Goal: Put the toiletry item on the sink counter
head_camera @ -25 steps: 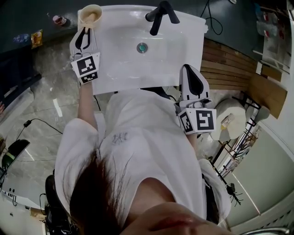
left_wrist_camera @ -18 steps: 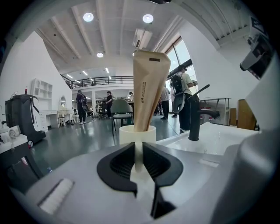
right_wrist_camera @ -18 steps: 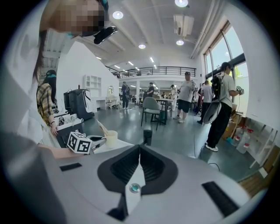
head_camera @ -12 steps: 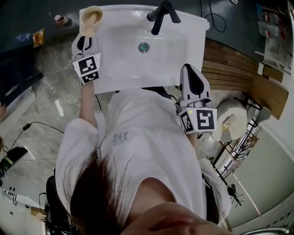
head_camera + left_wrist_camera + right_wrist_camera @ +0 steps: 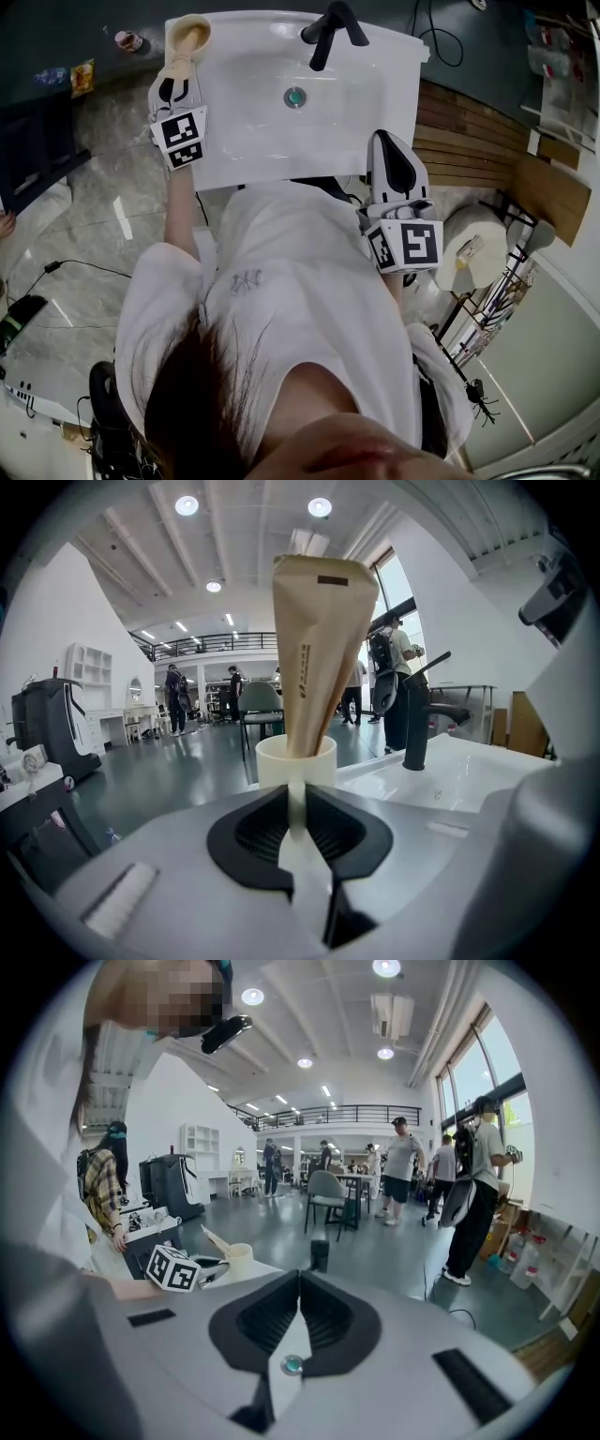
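Observation:
A beige tube [image 5: 319, 649] stands upright in a white cup [image 5: 296, 759] over the back left corner of the white sink counter [image 5: 244, 159]. My left gripper [image 5: 296, 799] is right at the cup, its jaws closed to a thin slit with a white part of the cup between them. In the head view the left gripper [image 5: 175, 82] points at the tube [image 5: 186, 36]. The cup's base is hidden. My right gripper [image 5: 384, 141] hovers at the counter's front right corner, shut and empty [image 5: 300, 1279].
A black faucet [image 5: 328, 28] stands at the back of the basin, with its drain [image 5: 295, 96] below it. A small bottle [image 5: 125, 40] sits on the floor to the left. A round white stool [image 5: 473, 239] and wooden boards [image 5: 469, 131] lie to the right. People stand in the hall beyond.
The left gripper and the cup have hardly moved over the counter corner. The tube's top leans slightly differently. The right gripper has stayed still.

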